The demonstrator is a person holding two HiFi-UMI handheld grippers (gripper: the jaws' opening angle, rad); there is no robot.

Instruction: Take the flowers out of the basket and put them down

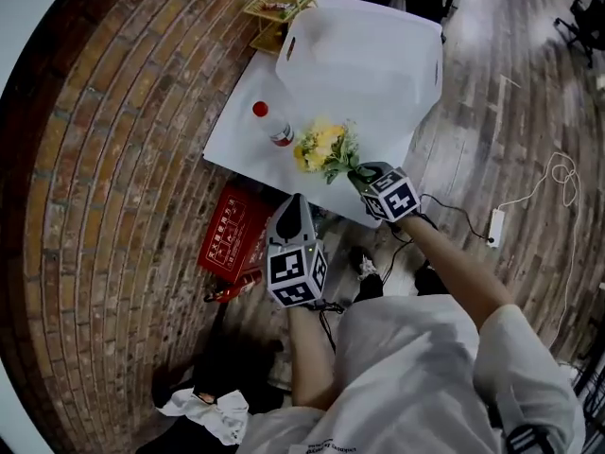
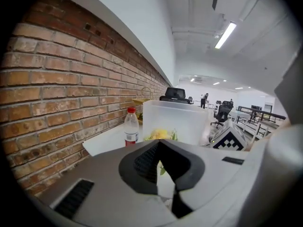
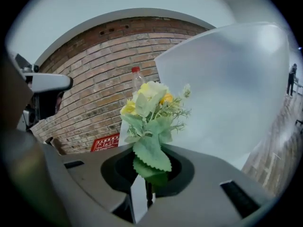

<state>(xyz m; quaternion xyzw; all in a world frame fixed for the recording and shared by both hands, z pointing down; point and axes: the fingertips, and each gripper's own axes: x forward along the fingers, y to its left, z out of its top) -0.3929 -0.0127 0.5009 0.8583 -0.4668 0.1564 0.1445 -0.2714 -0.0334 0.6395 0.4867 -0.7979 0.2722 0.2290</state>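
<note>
A small bunch of yellow flowers [image 1: 324, 148] with green leaves is outside the translucent white basket [image 1: 416, 45], over the white table [image 1: 241, 130] beside a bottle. My right gripper [image 1: 360, 173] is shut on its thin stem. In the right gripper view the flowers [image 3: 151, 108] stand up out of that gripper [image 3: 147, 193], with the basket [image 3: 236, 89] behind them. I cannot tell whether the blooms touch the table. My left gripper [image 1: 295, 206] hangs back below the table's near edge, shut and holding nothing. From the left gripper [image 2: 165, 174] view, the flowers [image 2: 160, 135] show in front of the basket [image 2: 175, 119].
A red-capped plastic bottle [image 1: 272, 124] stands on the table left of the flowers. A gold wire rack [image 1: 281, 3] sits at the table's far corner. A red sign [image 1: 232, 235] leans by the brick wall. A cable and power strip [image 1: 494, 225] lie on the floor at right.
</note>
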